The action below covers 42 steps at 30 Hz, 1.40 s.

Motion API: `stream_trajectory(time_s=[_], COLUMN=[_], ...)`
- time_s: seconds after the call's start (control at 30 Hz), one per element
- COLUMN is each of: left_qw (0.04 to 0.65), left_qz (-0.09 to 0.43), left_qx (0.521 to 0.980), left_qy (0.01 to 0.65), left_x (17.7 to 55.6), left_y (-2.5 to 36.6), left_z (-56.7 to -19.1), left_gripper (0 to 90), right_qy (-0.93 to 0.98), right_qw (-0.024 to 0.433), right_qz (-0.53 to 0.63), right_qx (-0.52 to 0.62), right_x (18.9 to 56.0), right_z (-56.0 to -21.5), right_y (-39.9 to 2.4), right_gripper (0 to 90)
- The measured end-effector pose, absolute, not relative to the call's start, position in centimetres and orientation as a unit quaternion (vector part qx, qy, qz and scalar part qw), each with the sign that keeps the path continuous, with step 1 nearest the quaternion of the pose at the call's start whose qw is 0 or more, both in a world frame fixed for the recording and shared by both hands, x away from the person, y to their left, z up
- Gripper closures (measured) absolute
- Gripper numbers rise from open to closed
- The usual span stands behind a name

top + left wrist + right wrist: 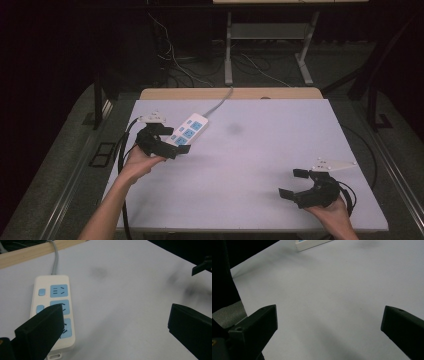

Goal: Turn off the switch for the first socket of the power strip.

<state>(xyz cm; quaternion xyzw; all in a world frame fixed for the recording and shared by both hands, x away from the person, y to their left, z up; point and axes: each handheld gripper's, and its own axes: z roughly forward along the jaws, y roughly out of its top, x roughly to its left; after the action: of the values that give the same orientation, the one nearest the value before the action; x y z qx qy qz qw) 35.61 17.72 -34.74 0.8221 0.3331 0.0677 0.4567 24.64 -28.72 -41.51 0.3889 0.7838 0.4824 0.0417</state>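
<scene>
Power strip (186, 132) lies far left on the table (260, 165), under our left gripper (172, 145), jaws spread. Right gripper (295, 183), also spread, waits near right. We judge the strip rigid, light, smooth: grasp across its narrow sides.

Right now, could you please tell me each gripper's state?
Left gripper: open, holding nothing, one jaw over the power strip.
Right gripper: open, holding nothing.

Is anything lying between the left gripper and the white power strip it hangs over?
Nothing visible does. The left gripper stands open right at the near end of the power strip, one jaw over its blue sockets, the other over bare table. Only the strip's own grey cable trails off its far end.
</scene>
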Motion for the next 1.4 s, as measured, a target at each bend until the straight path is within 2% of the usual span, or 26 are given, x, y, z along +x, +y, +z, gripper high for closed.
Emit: stream_trajectory(time_s=[1.4], left_qw=[0.418], left_qz=[0.069], left_qx=[0.840], left_qy=[0.340], left_x=[43.3], left_y=[17.5], left_z=[-33.0], left_gripper=[0.0], right_qy=[0.784], right_qw=[0.038], right_qz=[0.480], right_qx=[0.392], right_x=[24.9], right_z=[-41.8], right_y=[-29.2], right_gripper=[0.4])
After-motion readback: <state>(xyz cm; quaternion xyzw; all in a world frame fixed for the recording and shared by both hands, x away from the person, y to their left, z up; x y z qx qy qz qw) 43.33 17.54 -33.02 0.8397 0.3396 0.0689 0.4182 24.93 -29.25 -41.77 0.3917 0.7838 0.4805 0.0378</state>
